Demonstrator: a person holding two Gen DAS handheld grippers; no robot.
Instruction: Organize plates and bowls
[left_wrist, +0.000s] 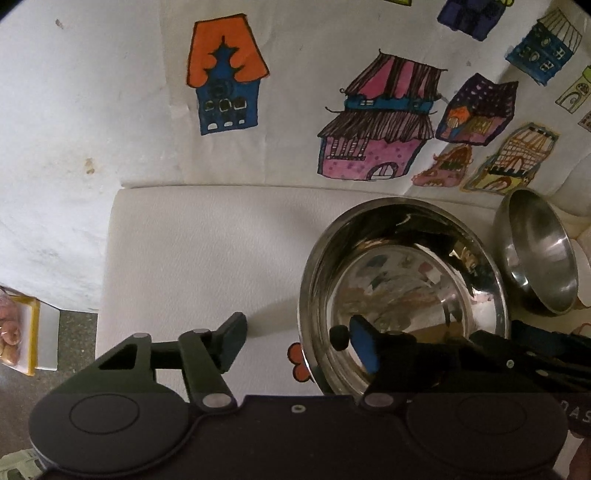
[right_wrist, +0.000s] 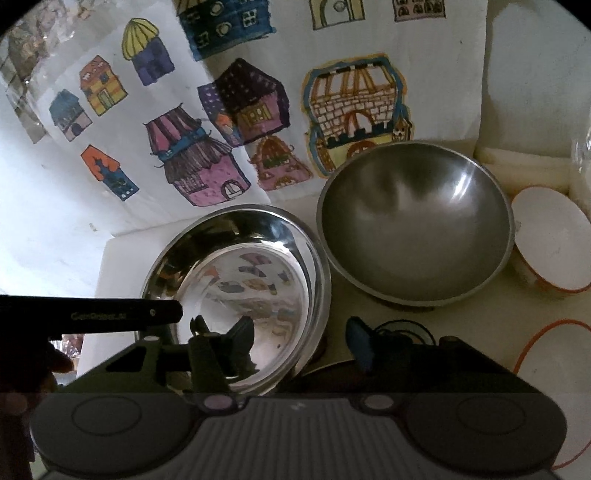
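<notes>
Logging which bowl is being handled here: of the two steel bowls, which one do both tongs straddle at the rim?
The mirror-polished steel bowl, left of the matte brushed one. Left tongs and right tongs each straddle its rim, jaws open.

The cloth (left_wrist: 110, 110) is white, printed with houses in orange, blue, pink, purple and yellow. The shiny bowl (right_wrist: 240, 280) mirrors those colours; the dull bowl (right_wrist: 413, 225) is plain grey steel. The small bowl (right_wrist: 550, 243) is white, seemingly orange-rimmed.

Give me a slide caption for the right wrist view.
Right gripper open, straddling the shiny steel bowl's rim, beside a matte steel bowl.
</notes>
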